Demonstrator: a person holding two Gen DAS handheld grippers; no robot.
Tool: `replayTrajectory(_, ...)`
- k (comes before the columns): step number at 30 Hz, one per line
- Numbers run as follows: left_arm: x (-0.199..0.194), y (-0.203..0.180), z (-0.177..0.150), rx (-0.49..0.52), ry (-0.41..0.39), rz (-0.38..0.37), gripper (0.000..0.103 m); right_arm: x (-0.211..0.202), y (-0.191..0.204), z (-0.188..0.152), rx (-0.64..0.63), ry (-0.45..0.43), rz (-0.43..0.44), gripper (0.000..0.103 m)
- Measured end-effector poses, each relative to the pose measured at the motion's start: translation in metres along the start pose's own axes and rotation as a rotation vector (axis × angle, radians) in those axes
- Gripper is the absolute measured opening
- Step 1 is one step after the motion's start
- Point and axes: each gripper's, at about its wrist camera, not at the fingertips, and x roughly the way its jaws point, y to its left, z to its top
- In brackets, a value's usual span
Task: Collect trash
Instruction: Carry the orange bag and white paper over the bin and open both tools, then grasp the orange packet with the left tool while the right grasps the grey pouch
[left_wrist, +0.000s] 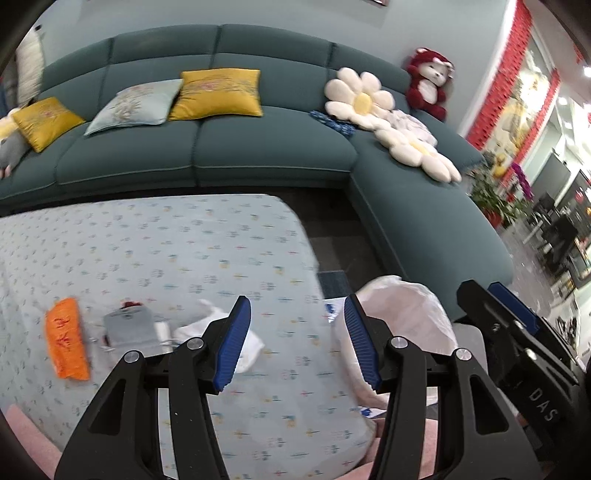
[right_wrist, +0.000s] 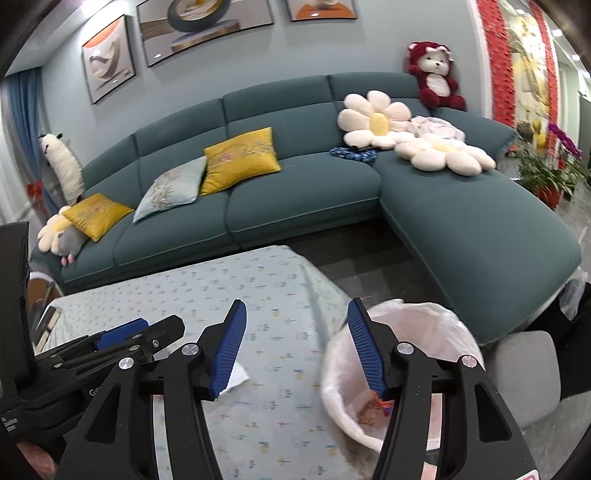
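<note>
Trash lies on the patterned table (left_wrist: 166, 240): an orange wrapper (left_wrist: 67, 339) at the left, a grey packet (left_wrist: 129, 328) beside it, and a white crumpled plastic bag (left_wrist: 255, 341) partly behind my left finger. My left gripper (left_wrist: 297, 343) is open and empty above the table's right part. A bin with a pale pink liner (left_wrist: 402, 314) stands off the table's right edge; in the right wrist view the bin (right_wrist: 406, 354) holds some orange scraps. My right gripper (right_wrist: 297, 350) is open and empty, between the table (right_wrist: 258, 295) and the bin. The white bag (right_wrist: 236, 376) peeks out by its left finger.
A teal L-shaped sofa (right_wrist: 295, 192) with yellow and pale cushions, flower pillows and a red plush bear runs behind and to the right of the table. A grey stool (right_wrist: 524, 373) stands right of the bin. Potted plants (right_wrist: 546, 173) stand at the far right.
</note>
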Motion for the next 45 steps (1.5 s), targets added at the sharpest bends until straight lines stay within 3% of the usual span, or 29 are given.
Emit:
replayTrajectory(16,-0.031,0.136,-0.022,-0.196,-0.017,0.163,0.050,0.019,0.120,-0.023,-0.182,0.072,0.125,0.056)
replayTrajectory(26,-0.042,0.229,-0.055,-0.344,0.010,0.261,0.050,0.043,0.190,-0.049,-0.284,0.146,0.186,0.056)
replayTrajectory(28,-0.041,0.244,-0.062,-0.364,0.021,0.284,0.052,0.049,0.202,-0.055,-0.297,0.163,0.194,0.056)
replayTrajectory(31,-0.040,0.268,-0.073,-0.397,0.043,0.310,0.064,0.061,0.220,-0.065,-0.318,0.193,0.206,0.056)
replayTrajectory(35,-0.031,0.295,-0.087,-0.440,0.080,0.328,0.070,0.081,0.240,-0.079,-0.348,0.234,0.208,0.056)
replayTrajectory(45,0.001,0.341,-0.108,-0.527,0.161,0.300,0.071,0.131,0.268,-0.107,-0.385,0.323,0.172,0.056)
